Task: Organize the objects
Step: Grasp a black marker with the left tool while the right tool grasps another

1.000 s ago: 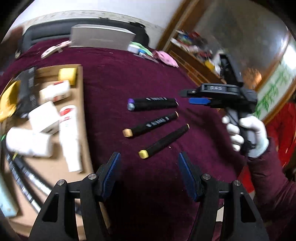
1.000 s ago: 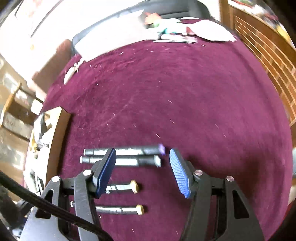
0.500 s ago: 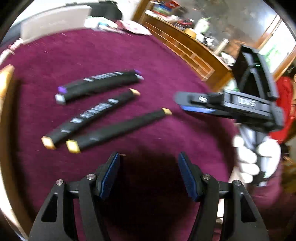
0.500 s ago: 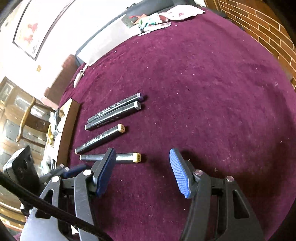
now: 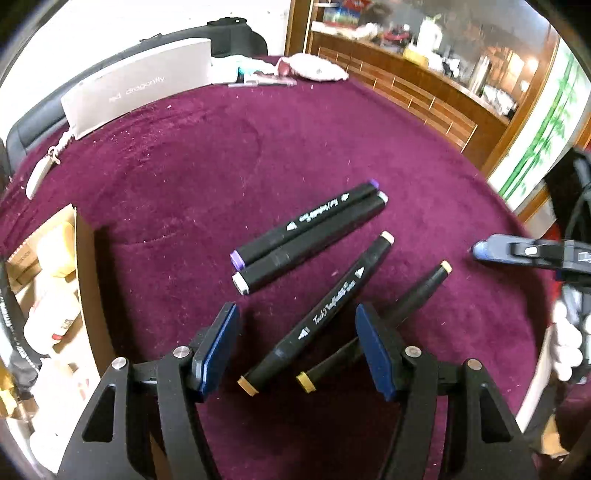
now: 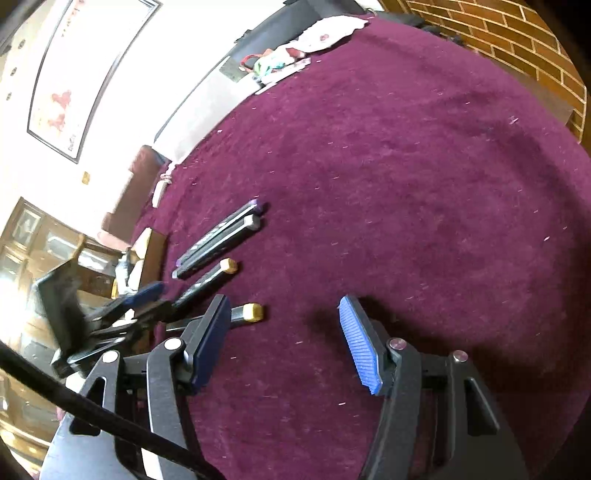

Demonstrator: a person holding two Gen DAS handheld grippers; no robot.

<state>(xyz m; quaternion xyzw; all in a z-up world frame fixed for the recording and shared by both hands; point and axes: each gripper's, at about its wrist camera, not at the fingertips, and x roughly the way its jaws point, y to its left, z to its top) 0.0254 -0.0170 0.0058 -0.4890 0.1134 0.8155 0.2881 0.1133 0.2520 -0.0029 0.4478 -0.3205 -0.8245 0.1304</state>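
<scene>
Both tongs gape empty, the left gripper (image 5: 295, 345) straddling the tan-capped black plastic marker (image 5: 317, 319) while the right gripper (image 6: 282, 345) hovers beside the yellow-capped marker (image 6: 248, 312), so closing may pinch both neighbouring markers together.

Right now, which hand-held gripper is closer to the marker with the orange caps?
Left. The left hand-held gripper hovers open right over the orange-capped marker. The right hand-held gripper sits off past the markers' far ends, open.

A maroon-covered tabletop (image 5: 207, 155) filled the room's middle, beside a brick wall (image 6: 517, 33), wooden shelving (image 5: 406, 85) and a framed picture (image 6: 74, 74).
</scene>
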